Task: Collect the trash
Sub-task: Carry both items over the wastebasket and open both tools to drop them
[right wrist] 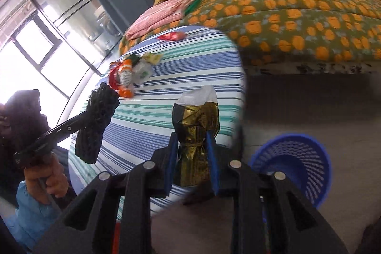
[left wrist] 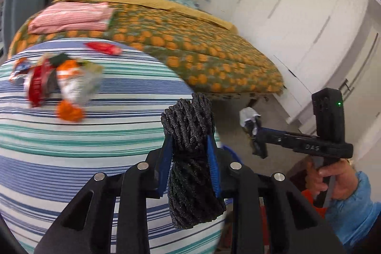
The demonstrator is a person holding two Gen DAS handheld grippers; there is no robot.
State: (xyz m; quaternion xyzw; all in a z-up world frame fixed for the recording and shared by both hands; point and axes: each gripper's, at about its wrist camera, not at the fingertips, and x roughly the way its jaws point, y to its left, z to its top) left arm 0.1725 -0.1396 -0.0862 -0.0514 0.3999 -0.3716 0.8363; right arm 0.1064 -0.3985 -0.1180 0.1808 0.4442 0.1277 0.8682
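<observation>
My left gripper [left wrist: 189, 135] is shut on a black mesh bundle [left wrist: 190, 158], held above the right edge of the round striped table [left wrist: 71, 146]; the bundle also shows in the right wrist view [right wrist: 96, 123]. My right gripper [right wrist: 192, 135] is shut on a gold and black foil wrapper [right wrist: 195, 132], held over the table's near edge; it also shows in the left wrist view [left wrist: 250, 119]. A pile of wrappers [left wrist: 59, 80] and a red wrapper [left wrist: 103, 48] lie on the table. A blue mesh basket [right wrist: 295, 166] stands on the floor to the right.
A bed with an orange-patterned quilt [left wrist: 190, 49] stands behind the table, with folded pink cloth [left wrist: 71, 18] on it. White wardrobe doors [left wrist: 297, 16] line the right. A window [right wrist: 35, 39] is at the left. Grey floor [right wrist: 309, 106] lies between bed and basket.
</observation>
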